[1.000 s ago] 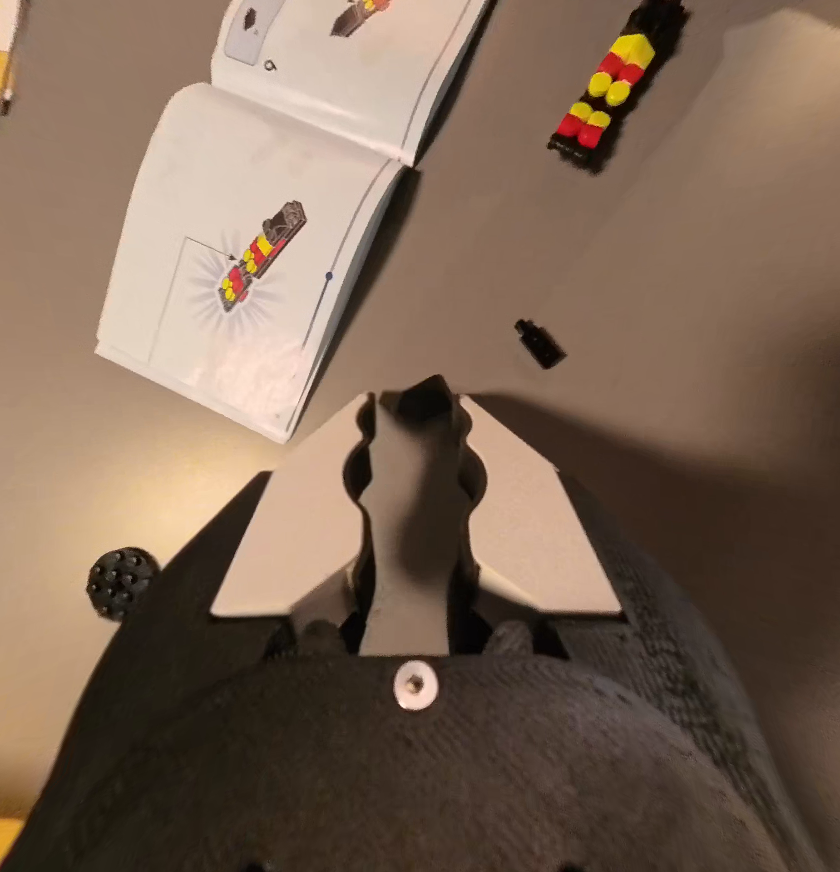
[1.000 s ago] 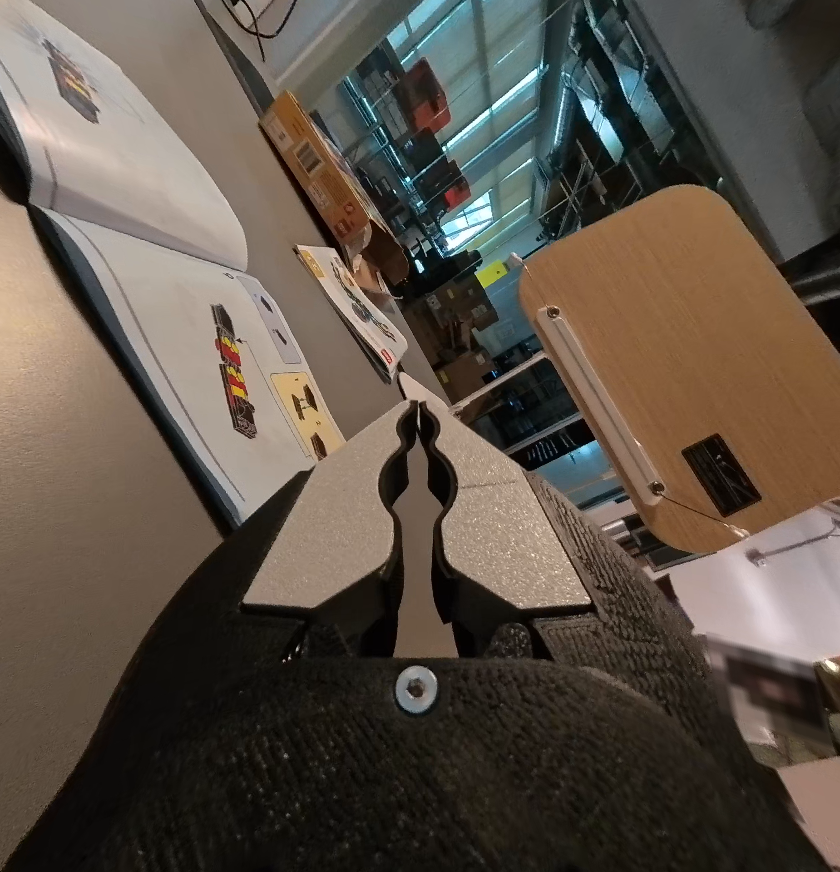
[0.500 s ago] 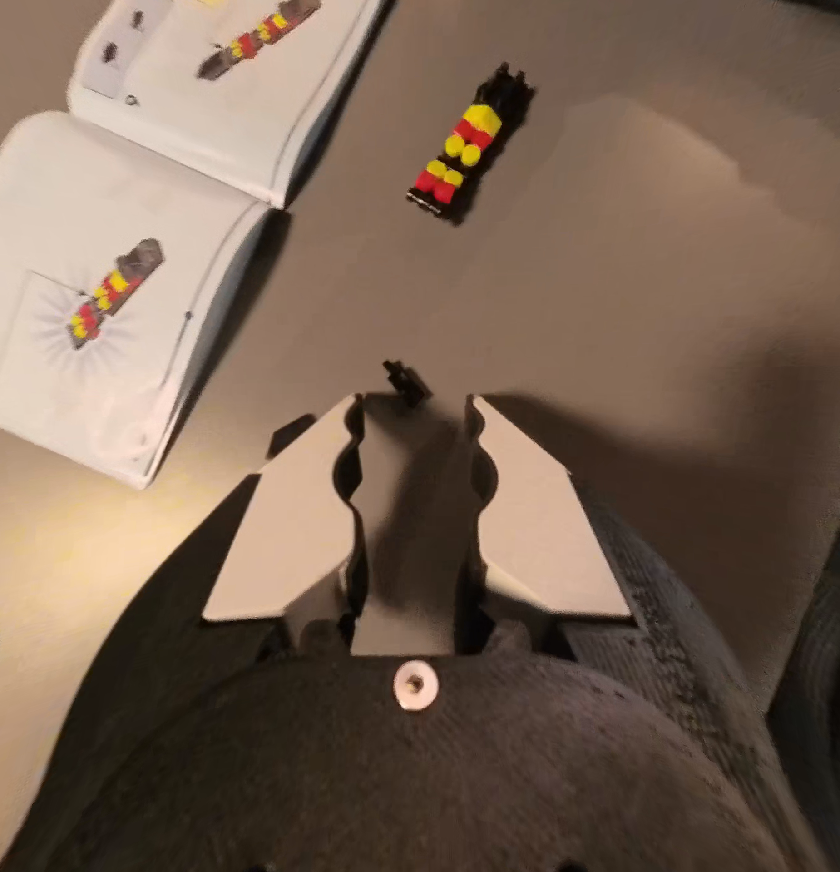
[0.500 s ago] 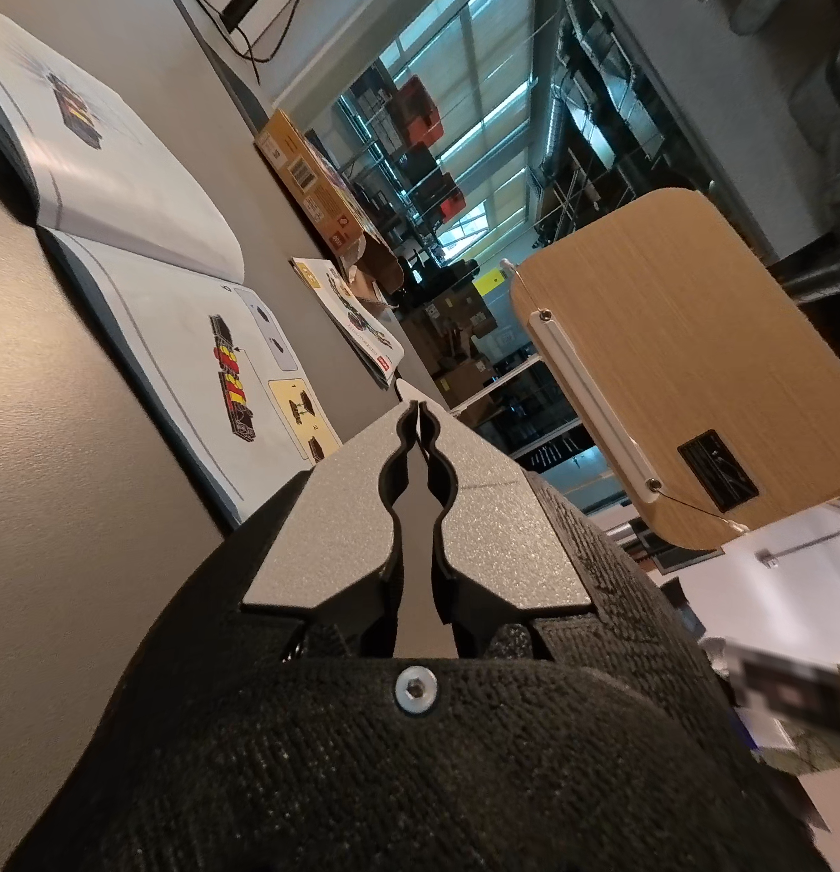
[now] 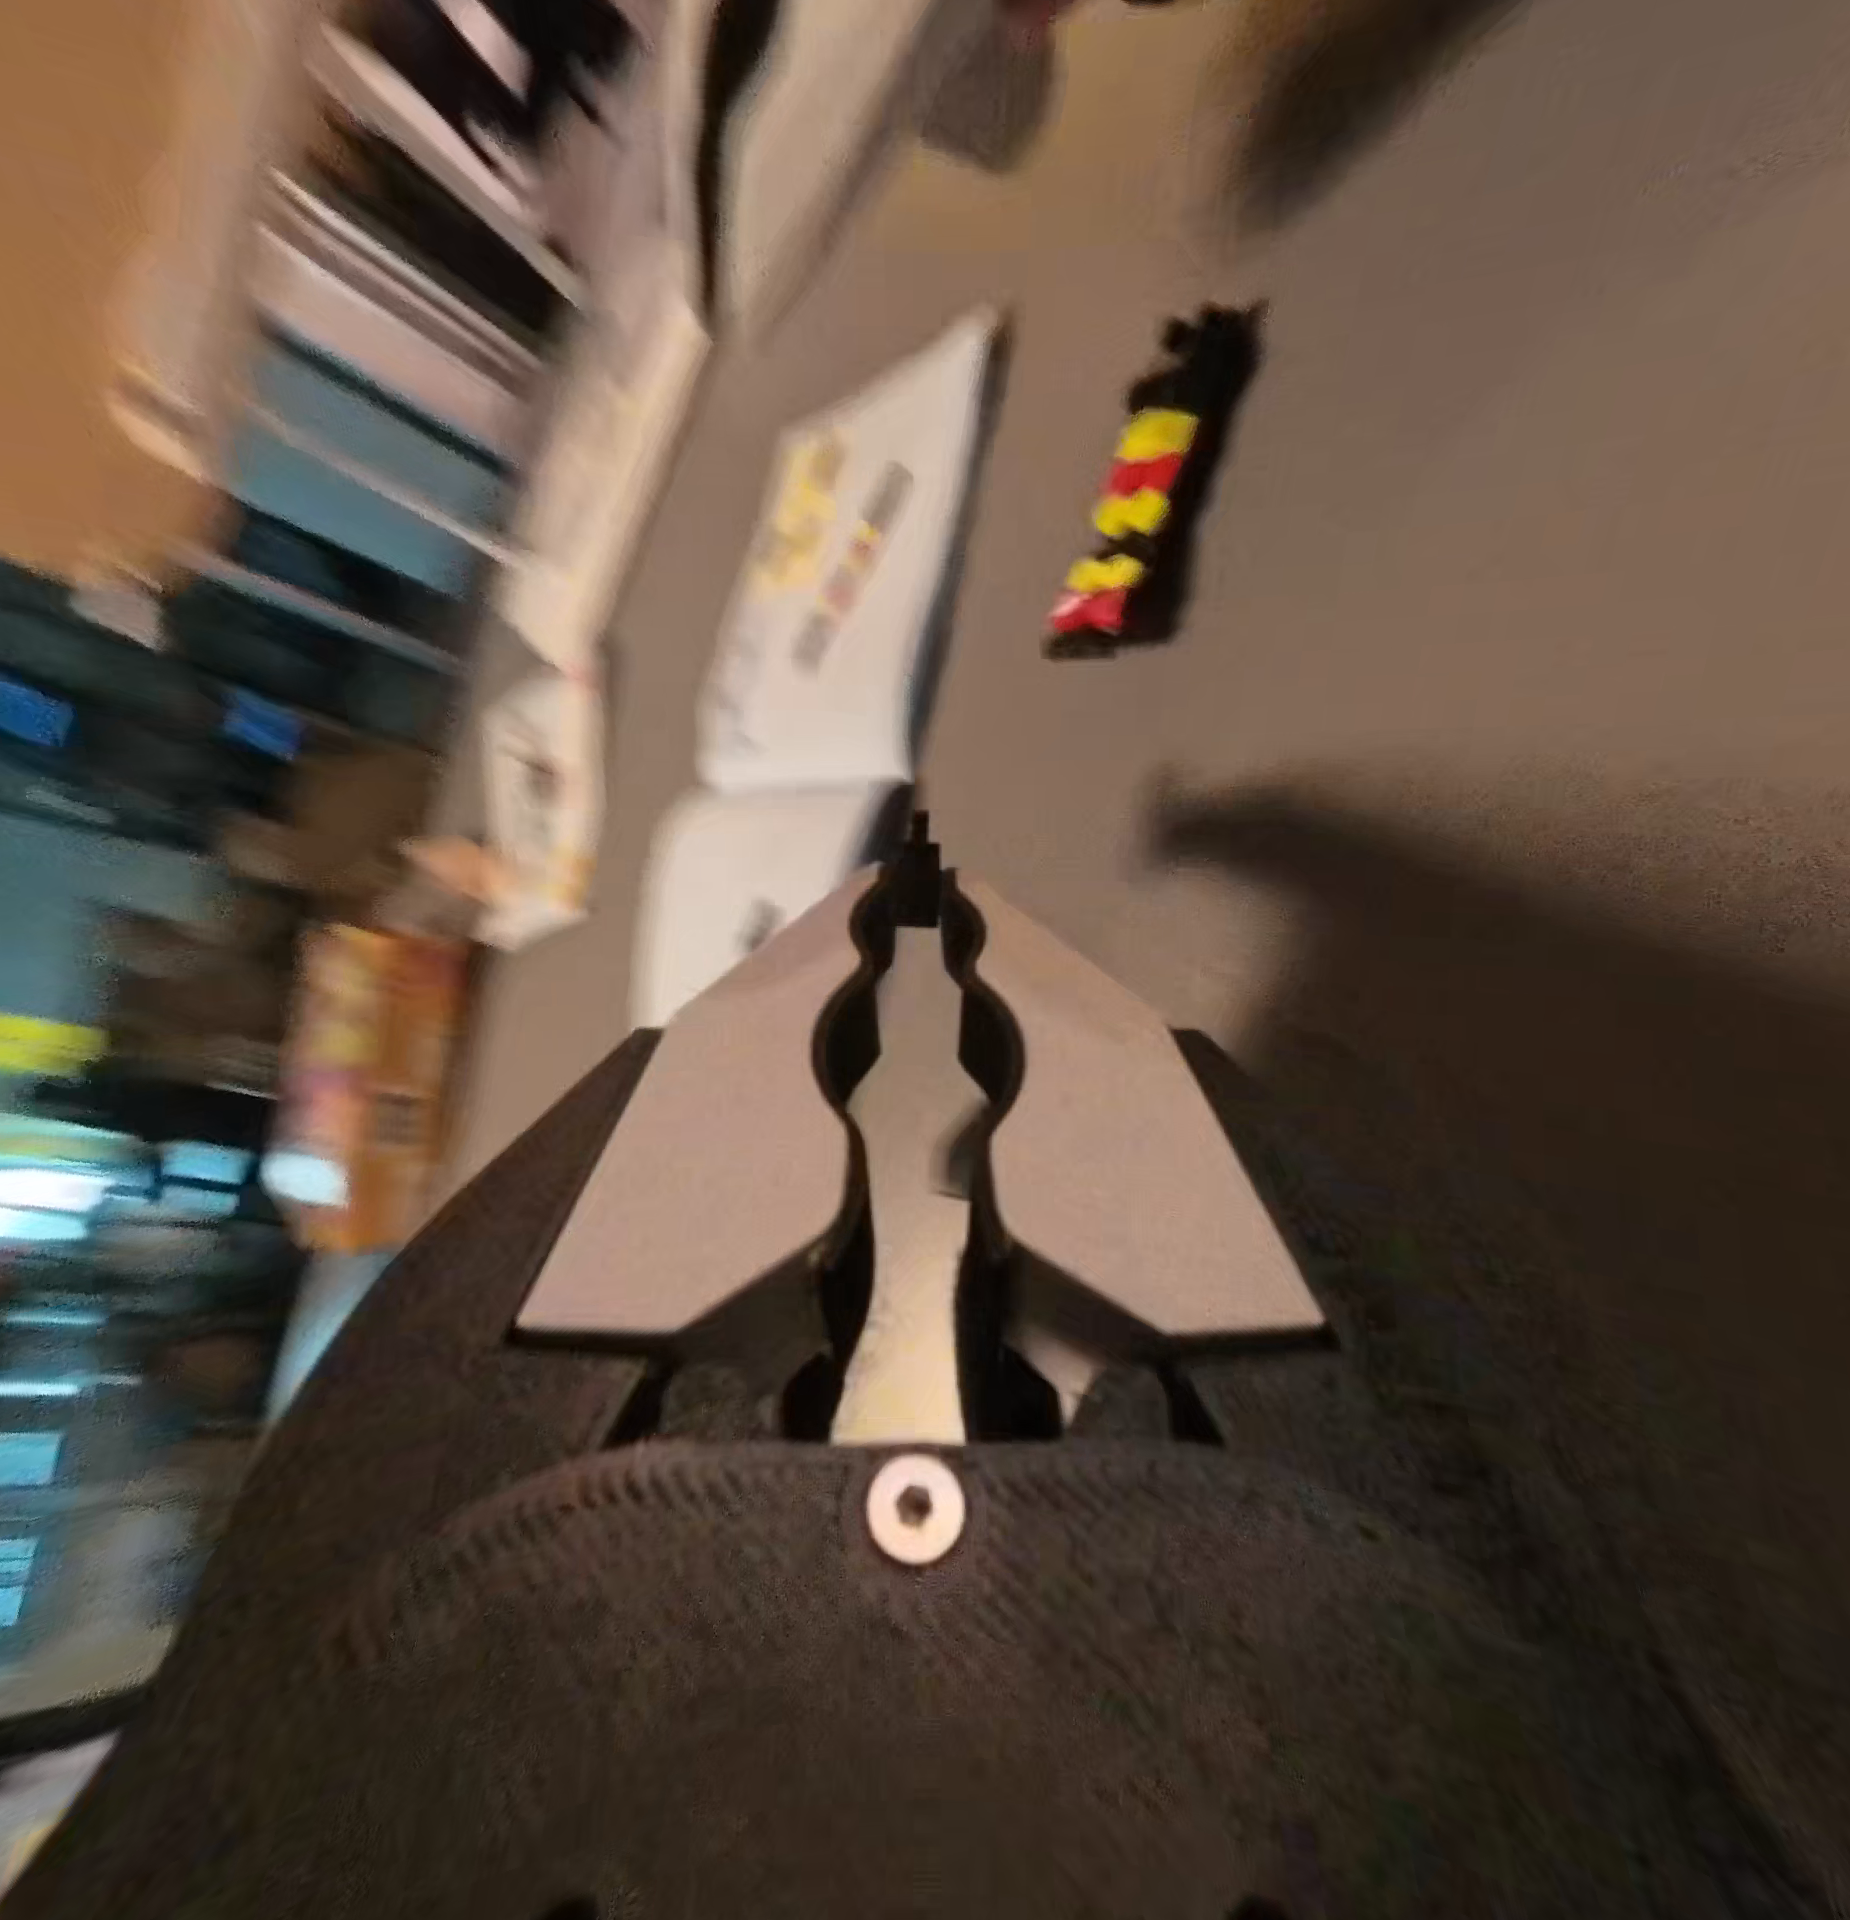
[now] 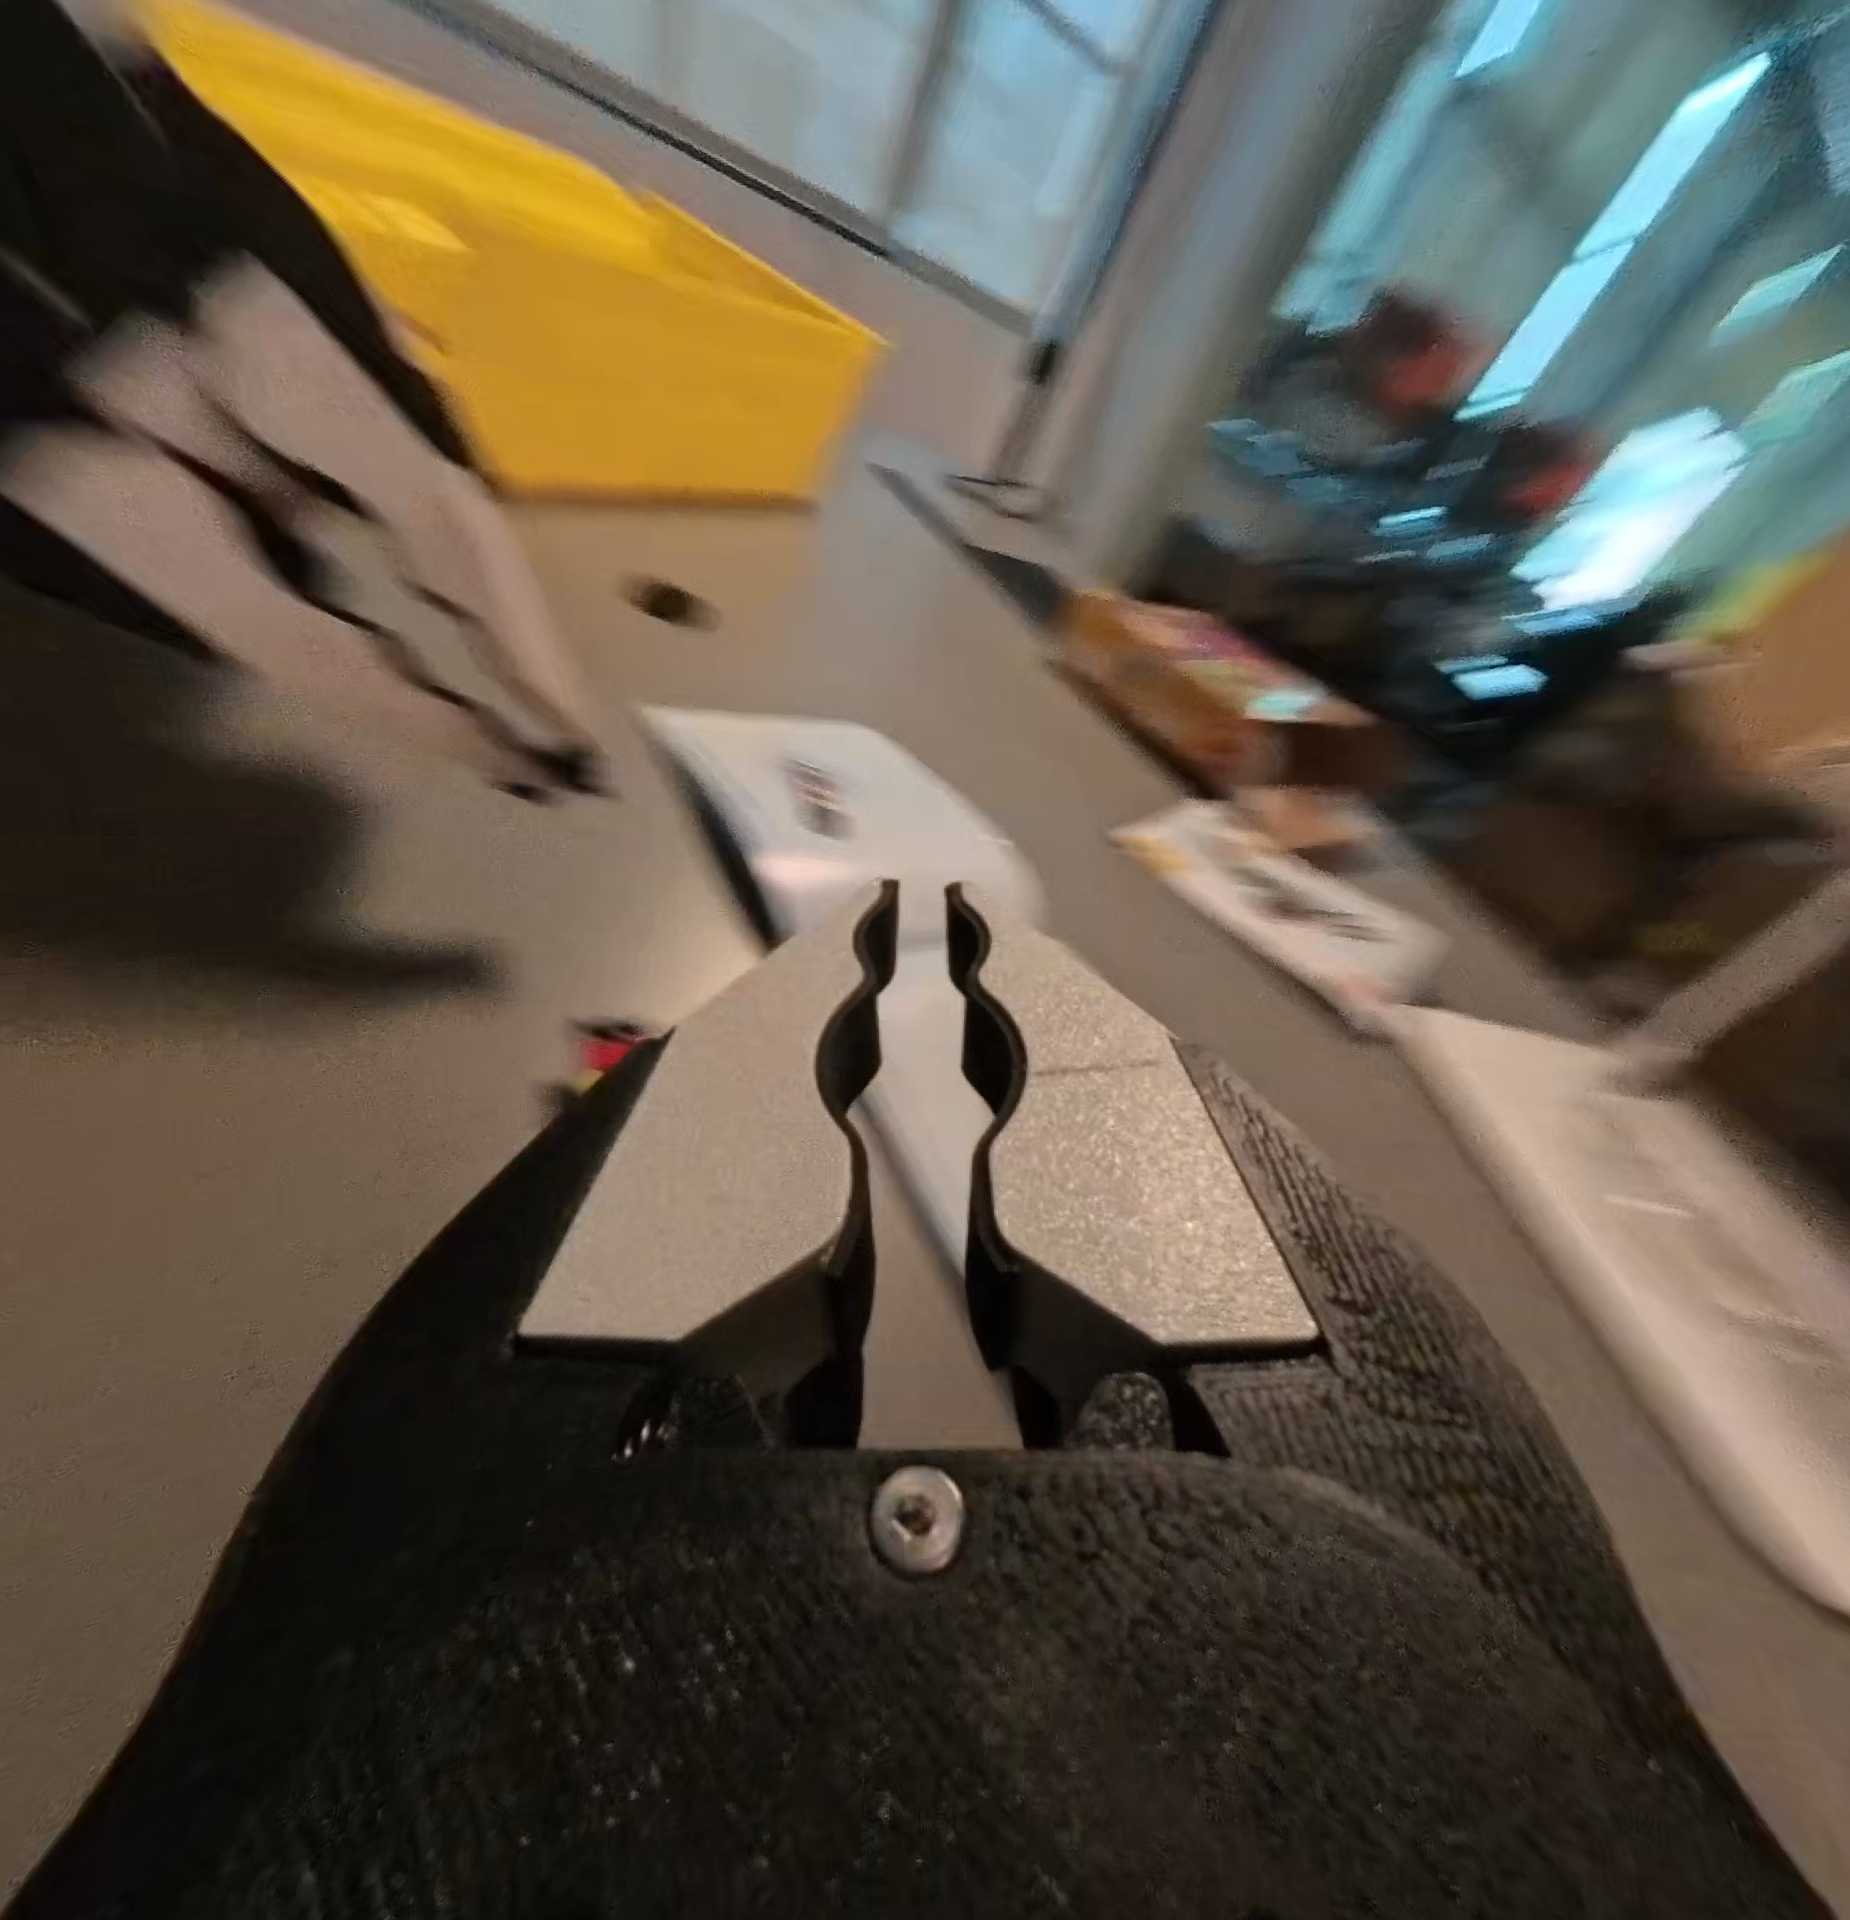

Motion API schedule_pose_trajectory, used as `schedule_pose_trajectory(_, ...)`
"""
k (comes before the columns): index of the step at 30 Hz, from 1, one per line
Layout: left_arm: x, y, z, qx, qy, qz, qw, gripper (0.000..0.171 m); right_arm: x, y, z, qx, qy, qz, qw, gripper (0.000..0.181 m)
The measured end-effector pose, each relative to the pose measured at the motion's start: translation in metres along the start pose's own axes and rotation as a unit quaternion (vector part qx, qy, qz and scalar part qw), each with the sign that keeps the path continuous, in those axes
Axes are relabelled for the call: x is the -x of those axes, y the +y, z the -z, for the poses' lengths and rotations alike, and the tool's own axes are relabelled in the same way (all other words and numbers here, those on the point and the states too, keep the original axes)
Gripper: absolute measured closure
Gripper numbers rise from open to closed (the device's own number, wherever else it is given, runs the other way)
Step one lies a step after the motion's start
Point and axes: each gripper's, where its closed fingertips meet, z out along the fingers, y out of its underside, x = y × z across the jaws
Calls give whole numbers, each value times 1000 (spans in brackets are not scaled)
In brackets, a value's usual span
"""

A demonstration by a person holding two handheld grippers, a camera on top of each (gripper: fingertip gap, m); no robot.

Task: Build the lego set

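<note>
Carrying small black piece (image 5: 919,894), pinched in left claw (image 5: 917,906); right claw (image 6: 921,902) narrowly parted, empty. Align over striped model (image 5: 1139,509) ahead-right, press squarely.

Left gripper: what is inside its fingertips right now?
A small black piece is pinched between the tips of the left gripper, poking out ahead. Its rear is covered by the fingers, and blur hides its shape.

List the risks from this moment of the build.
1. The left gripper pinches the small black piece only at its fingertips; a fast swing might flick it out.
2. The right gripper is open and empty, so the black, red and yellow assembly lies unheld on the table and may slide when the piece is pressed on.
</note>
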Motion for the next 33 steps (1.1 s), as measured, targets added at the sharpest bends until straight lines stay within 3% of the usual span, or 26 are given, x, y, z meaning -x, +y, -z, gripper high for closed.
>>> schedule_pose_trajectory(2,16,-14,7,-47,-99,-124,986,164,34,-11,-5,-6,-108,-110,988,169)
schedule_pose_trajectory(4,16,-21,9,-67,-157,-224,959,164,47,-14,-11,0,-137,-162,977,168)
schedule_pose_trajectory(7,4,-32,14,-103,-196,-308,925,164,60,-1,-21,62,-151,-245,956,173)
schedule_pose_trajectory(9,3,-44,23,-129,-222,-329,909,164,75,-1,-22,83,-200,-352,911,173)
schedule_pose_trajectory(11,6,-51,30,-139,-243,-338,899,164,81,-13,-21,58,-239,-432,868,174)
schedule_pose_trajectory(17,13,-51,36,-134,-282,-370,875,164,80,-40,-12,-15,-317,-568,759,174)
schedule_pose_trajectory(33,12,-54,37,-122,-296,-397,860,164,80,-41,-14,-29,-324,-595,735,180)
